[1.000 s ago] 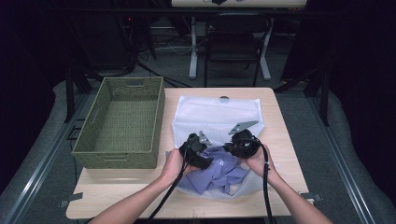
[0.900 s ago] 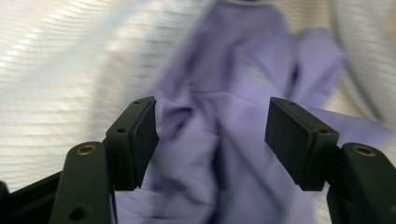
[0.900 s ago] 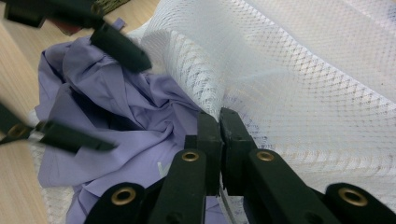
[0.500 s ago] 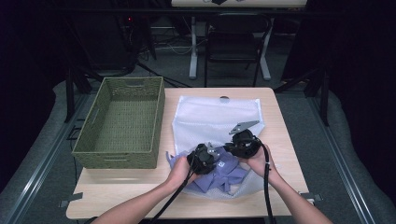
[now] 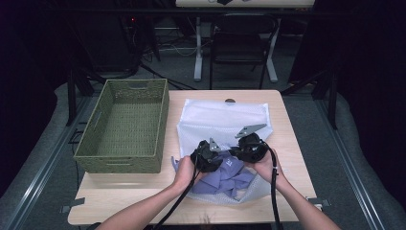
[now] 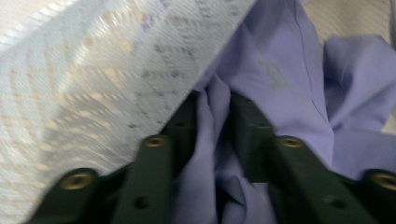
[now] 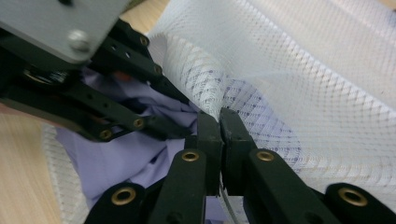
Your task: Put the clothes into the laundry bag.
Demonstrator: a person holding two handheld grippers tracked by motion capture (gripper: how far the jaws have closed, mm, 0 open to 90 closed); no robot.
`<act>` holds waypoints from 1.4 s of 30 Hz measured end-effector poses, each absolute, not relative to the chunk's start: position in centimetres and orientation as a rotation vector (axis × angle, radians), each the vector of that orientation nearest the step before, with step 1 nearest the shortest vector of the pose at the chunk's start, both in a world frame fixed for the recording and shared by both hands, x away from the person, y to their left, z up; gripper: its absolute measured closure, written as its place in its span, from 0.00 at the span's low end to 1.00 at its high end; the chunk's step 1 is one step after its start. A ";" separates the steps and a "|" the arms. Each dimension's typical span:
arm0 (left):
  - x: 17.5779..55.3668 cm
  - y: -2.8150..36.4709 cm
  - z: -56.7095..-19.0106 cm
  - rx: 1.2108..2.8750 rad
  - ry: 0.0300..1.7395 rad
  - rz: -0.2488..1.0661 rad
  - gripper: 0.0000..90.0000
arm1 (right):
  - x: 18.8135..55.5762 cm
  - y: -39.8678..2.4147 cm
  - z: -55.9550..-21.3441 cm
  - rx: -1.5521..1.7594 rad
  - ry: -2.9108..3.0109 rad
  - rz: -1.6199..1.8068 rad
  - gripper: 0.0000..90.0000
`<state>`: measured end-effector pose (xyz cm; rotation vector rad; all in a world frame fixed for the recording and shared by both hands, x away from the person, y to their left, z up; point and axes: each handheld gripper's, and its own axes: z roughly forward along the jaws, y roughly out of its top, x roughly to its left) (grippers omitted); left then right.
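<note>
A white mesh bag [image 5: 220,120] lies flat on the table, its near end open, with a crumpled purple garment [image 5: 234,175] partly inside. My left gripper [image 5: 219,160] reaches into the bag's mouth. In the left gripper view its jaws [image 6: 215,105] have just been opening, and a fold of the purple garment [image 6: 280,70] lies loosely between them under the mesh [image 6: 93,70]. My right gripper [image 5: 237,152] is shut on the upper edge of the mesh bag [image 7: 303,70], pinched at its tips [image 7: 219,116]. The left gripper [image 7: 180,109] sits close beside it over the garment [image 7: 116,158].
A green woven basket [image 5: 119,160] stands on the table's left half, close to the bag. Bare wood of the table [image 5: 297,158] shows right of the bag and along the front edge. A chair [image 5: 239,43] and table legs stand beyond the far edge.
My left gripper has shifted a little right and down, from the bag's left edge onto the purple garment. The right gripper has stayed put, still pinching the mesh.
</note>
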<state>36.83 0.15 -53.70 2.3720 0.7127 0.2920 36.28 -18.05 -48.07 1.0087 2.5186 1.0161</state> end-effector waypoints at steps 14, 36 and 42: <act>35.3 2.0 -53.2 2.465 0.684 0.187 0.40 | 36.7 -18.5 -48.6 1.034 2.526 0.993 0.98; 37.4 0.5 -54.4 2.414 0.734 0.222 0.73 | 36.4 -17.9 -48.4 1.012 2.538 1.000 0.98; 36.0 1.1 -52.4 2.412 0.693 0.205 0.42 | 36.5 -18.2 -48.4 1.016 2.529 1.006 0.98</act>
